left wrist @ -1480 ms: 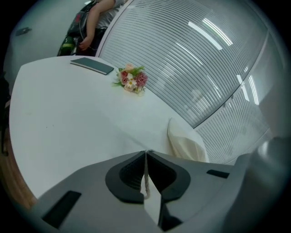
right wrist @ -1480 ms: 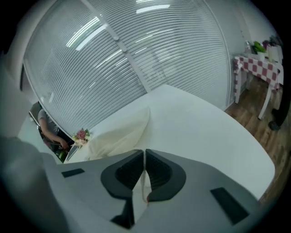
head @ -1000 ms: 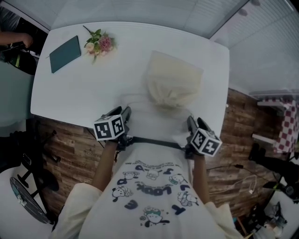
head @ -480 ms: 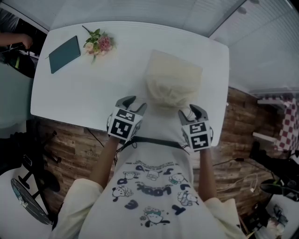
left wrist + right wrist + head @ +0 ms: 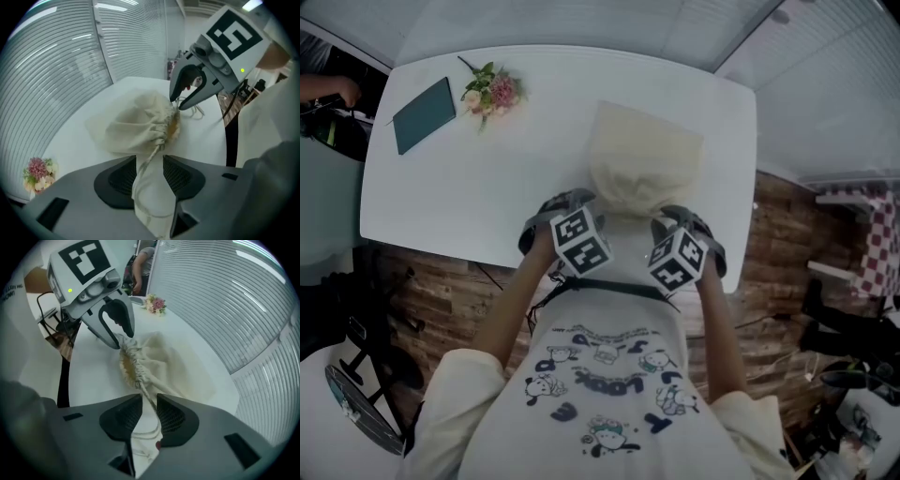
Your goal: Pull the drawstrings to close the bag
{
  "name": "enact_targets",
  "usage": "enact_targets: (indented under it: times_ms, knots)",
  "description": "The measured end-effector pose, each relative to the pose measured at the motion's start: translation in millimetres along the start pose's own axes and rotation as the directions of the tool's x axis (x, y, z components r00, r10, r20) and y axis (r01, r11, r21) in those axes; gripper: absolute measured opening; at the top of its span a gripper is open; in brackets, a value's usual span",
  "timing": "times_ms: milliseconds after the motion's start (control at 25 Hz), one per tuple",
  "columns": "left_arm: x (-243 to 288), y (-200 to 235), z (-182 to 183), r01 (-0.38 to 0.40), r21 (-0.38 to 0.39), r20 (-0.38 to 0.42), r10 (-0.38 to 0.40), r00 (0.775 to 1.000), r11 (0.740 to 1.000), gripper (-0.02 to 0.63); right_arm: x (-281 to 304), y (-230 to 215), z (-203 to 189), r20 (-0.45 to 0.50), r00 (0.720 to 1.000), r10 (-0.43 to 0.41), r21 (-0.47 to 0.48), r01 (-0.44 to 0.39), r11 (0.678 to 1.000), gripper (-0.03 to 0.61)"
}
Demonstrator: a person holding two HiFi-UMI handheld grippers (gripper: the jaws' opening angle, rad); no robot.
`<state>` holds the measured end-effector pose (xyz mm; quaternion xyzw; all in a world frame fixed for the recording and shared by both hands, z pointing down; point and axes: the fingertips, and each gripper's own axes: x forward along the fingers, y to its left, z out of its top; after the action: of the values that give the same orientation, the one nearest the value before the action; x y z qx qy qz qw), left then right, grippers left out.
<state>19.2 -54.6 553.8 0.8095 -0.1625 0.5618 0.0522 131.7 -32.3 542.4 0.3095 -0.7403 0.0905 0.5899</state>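
A cream cloth bag lies slumped on the white bench near its front edge. Its long axis runs away from the person, with the puckered mouth toward them. The left hand-held gripper has just opened wider and the right hand-held gripper has just been closing. Both stand apart, a drawstring passing loose between each pair of jaws.

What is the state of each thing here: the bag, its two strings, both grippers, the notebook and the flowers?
bag: lying on its side, mouth gathered, a small gap left.
left gripper: open, jaws have just been opening.
right gripper: open, jaws have just been closing.
left string: between the left jaws, not pinched.
right string: between the right jaws, not pinched.
notebook: closed, lying flat.
flowers: lying flat.
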Motion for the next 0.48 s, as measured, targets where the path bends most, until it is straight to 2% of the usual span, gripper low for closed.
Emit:
enact_targets:
  times_ms: [120, 280, 480]
  knots:
    - [6.6, -5.5, -0.5, 0.004, 0.044, -0.028, -0.003, 1.000, 0.999, 0.212, -2.8, 0.2, -3.0, -0.036, 0.999, -0.039, -0.073, 0.037, 0.997, 0.080]
    - [8.5, -10.5, -0.5, 0.020, 0.049, -0.028, -0.018, 0.999, 0.999, 0.210, -5.8, 9.5, -3.2, -0.027, 1.000, 0.002, -0.047, -0.004, 0.999, 0.072]
    - [10.9, -11.7, 3.8, 0.017, 0.082, -0.038, -0.014, 0.999, 0.996, 0.131, 2.0, 11.0, -2.8, -0.034, 0.999, 0.039, -0.032, -0.041, 0.999, 0.074]
